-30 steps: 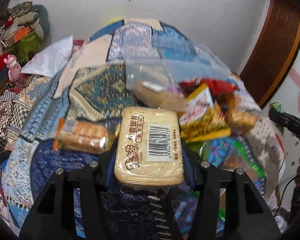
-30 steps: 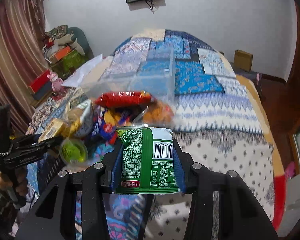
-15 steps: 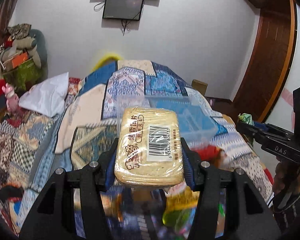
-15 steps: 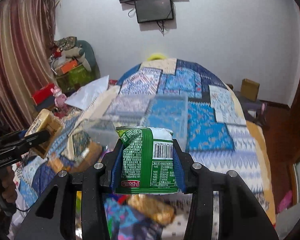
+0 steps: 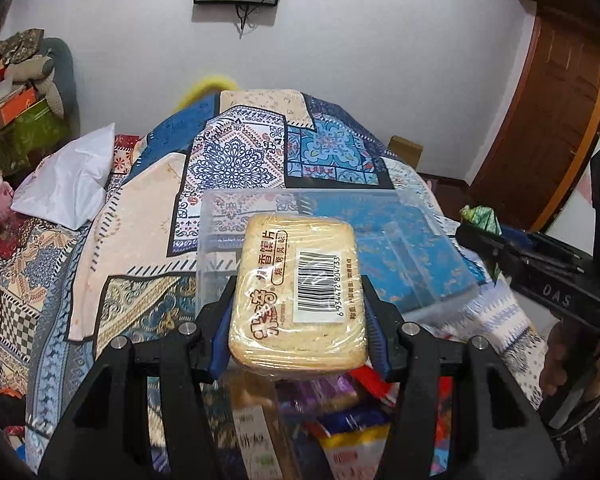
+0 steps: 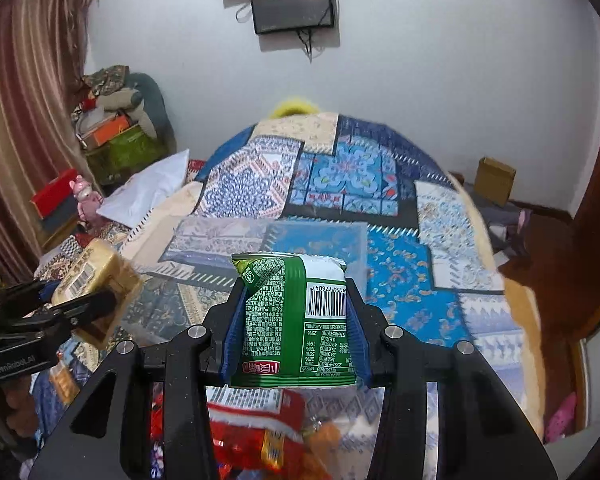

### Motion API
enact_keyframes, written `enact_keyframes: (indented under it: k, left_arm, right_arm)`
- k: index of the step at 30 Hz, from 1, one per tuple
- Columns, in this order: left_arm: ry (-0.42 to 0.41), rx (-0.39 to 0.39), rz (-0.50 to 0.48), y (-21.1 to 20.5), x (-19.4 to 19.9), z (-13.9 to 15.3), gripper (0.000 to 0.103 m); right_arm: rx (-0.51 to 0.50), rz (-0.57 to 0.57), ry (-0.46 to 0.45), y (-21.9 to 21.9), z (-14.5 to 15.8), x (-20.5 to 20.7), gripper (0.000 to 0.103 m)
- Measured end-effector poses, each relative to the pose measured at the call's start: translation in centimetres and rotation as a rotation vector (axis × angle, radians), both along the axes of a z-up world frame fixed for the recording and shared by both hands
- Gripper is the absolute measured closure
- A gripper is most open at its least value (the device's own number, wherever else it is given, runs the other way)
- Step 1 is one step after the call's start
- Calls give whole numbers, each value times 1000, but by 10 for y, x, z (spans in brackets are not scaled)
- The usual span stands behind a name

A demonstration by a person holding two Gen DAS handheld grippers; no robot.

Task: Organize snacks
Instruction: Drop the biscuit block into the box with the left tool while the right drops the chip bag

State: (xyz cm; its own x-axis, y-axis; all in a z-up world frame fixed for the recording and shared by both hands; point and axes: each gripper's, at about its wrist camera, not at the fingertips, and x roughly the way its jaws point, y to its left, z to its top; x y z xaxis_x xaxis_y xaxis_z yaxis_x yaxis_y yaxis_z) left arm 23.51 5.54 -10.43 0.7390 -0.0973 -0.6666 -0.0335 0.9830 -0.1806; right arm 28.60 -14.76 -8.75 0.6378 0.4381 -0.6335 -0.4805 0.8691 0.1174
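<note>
My left gripper [image 5: 298, 304] is shut on a tan pack of toasted bun slices [image 5: 300, 296] with a barcode label, held in the air just before a clear plastic bin [image 5: 400, 240] on the patchwork bed. My right gripper [image 6: 294, 316] is shut on a green snack bag [image 6: 294, 320], also held up short of the same bin [image 6: 320, 240]. The bin looks empty. The left gripper with its pack [image 6: 92, 280] shows at the left of the right wrist view. The right gripper [image 5: 540, 272] shows at the right edge of the left wrist view. Loose snack packets [image 5: 340, 420] lie below both grippers.
A patchwork quilt [image 5: 240, 160] covers the bed. A white pillow [image 5: 68, 176] lies at the left. Boxes and soft toys [image 6: 112, 128] are stacked by the left wall. A cardboard box [image 6: 494, 180] sits on the floor at the right, near a wooden door [image 5: 548, 120].
Both grippers have risen and moved forward from over the snack pile toward the clear bin, each keeping its pack. The pile has dropped to the bottom of both views.
</note>
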Motion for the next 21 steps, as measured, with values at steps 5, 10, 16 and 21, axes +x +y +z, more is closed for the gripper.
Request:
enact_keyframes:
  k: [5,10,16,21]
  left_arm:
    - [37,13,20,3,26,-15,49]
    - [94,8,33,7,48,-31,49]
    - [97,16,54,6,50,-38,42]
    - [40,30,31,1,32,-15,32]
  right_arm:
    - [-23,21,38,11,-14,14,62]
    - [-67,52,78,24,-24,28,62]
    - [-121,57,114,34,-36,32,60]
    - [-110,51,79,28,-26,19,37]
